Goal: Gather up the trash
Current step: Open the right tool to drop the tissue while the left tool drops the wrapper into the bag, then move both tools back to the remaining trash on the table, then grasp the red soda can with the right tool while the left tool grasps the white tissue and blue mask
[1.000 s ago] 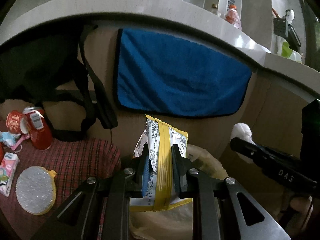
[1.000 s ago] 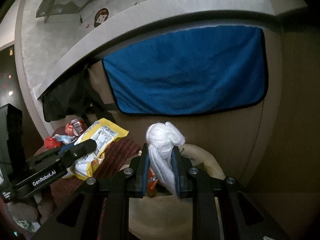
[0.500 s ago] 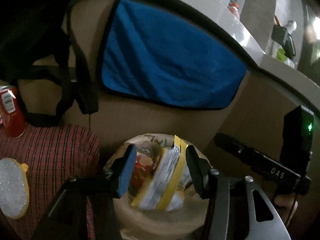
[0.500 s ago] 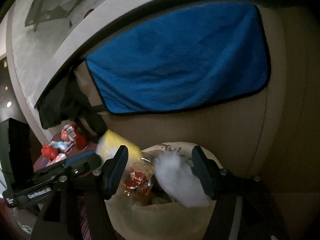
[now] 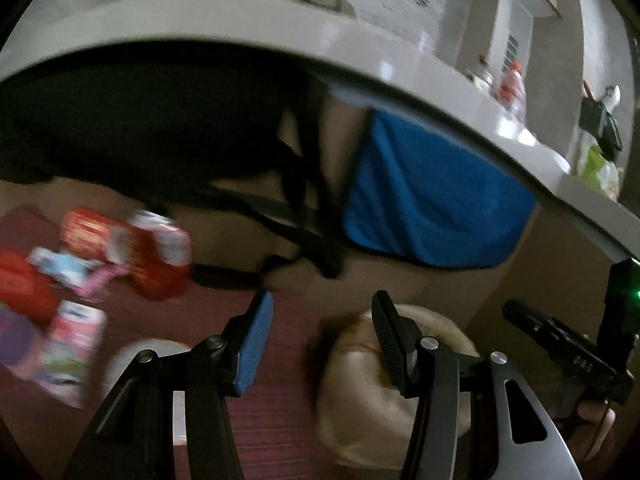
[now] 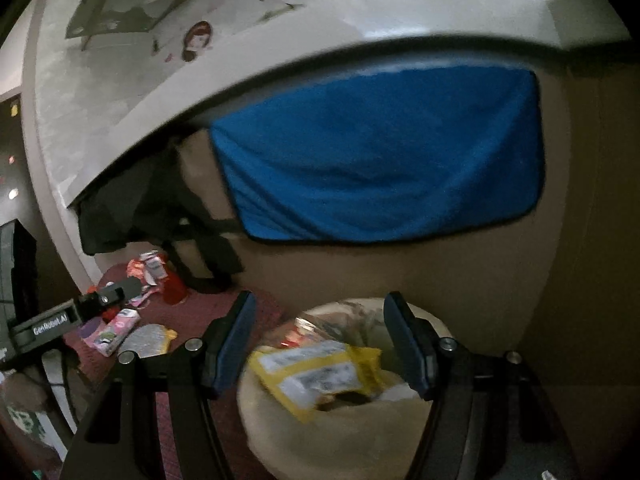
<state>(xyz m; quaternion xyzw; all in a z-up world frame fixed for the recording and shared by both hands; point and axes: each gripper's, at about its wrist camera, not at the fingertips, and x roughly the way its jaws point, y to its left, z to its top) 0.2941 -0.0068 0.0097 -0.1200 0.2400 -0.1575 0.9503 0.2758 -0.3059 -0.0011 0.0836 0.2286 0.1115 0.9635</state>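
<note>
A cream trash bag stands open by the brown cabinet. A yellow and white snack wrapper lies on top of the trash inside it. My right gripper is open and empty just above the bag's mouth. My left gripper is open and empty over the edge of the dark red checked cloth, with the bag under its right finger. More litter lies on the cloth at the left: red cans, a pink carton and small wrappers. The white tissue is hidden.
A blue towel hangs on the cabinet front under a grey counter. A black bag with straps hangs left of it. A round silver and yellow pad lies on the cloth. The left gripper shows at the right wrist view's left edge.
Both grippers opened. The snack wrapper and the white tissue dropped into the bag. My left gripper has since swung left, away from the bag toward the cloth.
</note>
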